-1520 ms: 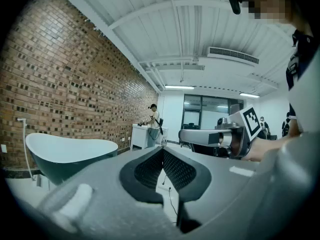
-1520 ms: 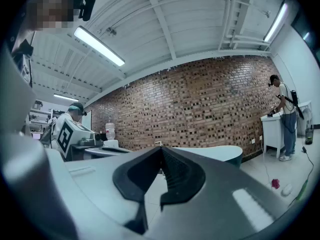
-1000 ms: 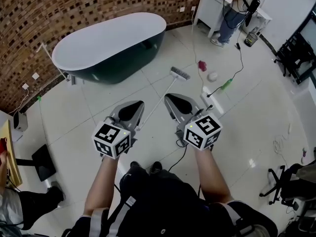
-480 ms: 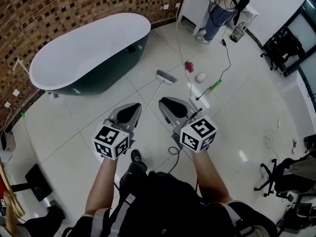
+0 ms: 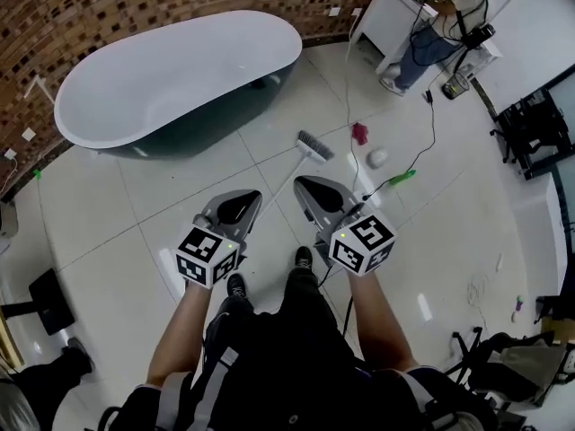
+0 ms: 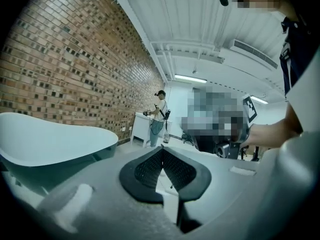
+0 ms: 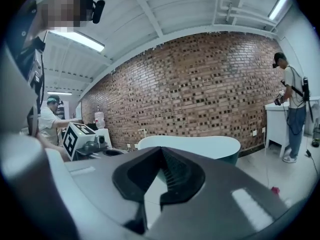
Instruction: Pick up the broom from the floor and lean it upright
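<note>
Left tongs [image 5: 252, 196], right tongs [image 5: 303, 183] — shut — nearer the broom [image 5: 310, 145].

L gripper [image 5: 250, 197] & R gripper [image 5: 305, 185] side by side, jaws together, empty

The thin pale handle of the grey-bristled broom [image 5: 310, 145] runs down-left across the floor, and its lower end is hidden behind the left claw [image 5: 243, 197]. Near the brush head, a small red lump [image 5: 360, 134], a white rounded thing [image 5: 376, 158] and a green stick-like item [image 5: 402, 177] are too small to identify. The person in jeans [image 5: 429, 45] is partly cut off by the top edge.
</note>
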Motion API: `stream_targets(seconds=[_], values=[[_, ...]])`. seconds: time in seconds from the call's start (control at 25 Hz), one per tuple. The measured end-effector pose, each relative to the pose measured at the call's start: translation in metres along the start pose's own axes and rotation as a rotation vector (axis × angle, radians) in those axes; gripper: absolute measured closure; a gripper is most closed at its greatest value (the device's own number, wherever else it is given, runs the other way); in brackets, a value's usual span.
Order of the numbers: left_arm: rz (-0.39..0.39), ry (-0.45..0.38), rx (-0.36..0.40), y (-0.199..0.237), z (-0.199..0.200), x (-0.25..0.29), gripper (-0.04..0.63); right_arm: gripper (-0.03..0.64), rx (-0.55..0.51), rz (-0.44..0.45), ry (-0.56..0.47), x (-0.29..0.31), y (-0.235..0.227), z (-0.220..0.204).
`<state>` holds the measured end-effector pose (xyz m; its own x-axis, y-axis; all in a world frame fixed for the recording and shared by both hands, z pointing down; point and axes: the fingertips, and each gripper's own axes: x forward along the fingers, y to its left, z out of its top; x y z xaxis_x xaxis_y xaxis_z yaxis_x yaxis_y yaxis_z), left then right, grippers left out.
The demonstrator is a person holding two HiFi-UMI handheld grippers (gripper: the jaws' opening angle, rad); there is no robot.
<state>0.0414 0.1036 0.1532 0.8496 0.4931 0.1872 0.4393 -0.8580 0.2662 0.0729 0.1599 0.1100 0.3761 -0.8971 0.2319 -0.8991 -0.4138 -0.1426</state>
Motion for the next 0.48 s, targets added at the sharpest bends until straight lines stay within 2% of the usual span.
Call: stream_targets(seconds=[0.12, 0.32, 0.48], values=[[0.099, -0.012, -0.021, 0.026, 0.003, 0.021, 0.594, 0.612, -0.035, 0.109, 0.032, 0.029, -0.026, 0.004], [0.319, -0.066, -0.08, 0.074, 0.006, 0.039, 0.594, 0.612, -0.13, 0.384, 0.114, 0.092, -0.046, -0.001], [0.491, -0.076, -0.14, 0.105, -0.013, 0.04, 0.594, 0.612, -0.221, 0.575, 0.186, 0.133, -0.048, -0.024]])
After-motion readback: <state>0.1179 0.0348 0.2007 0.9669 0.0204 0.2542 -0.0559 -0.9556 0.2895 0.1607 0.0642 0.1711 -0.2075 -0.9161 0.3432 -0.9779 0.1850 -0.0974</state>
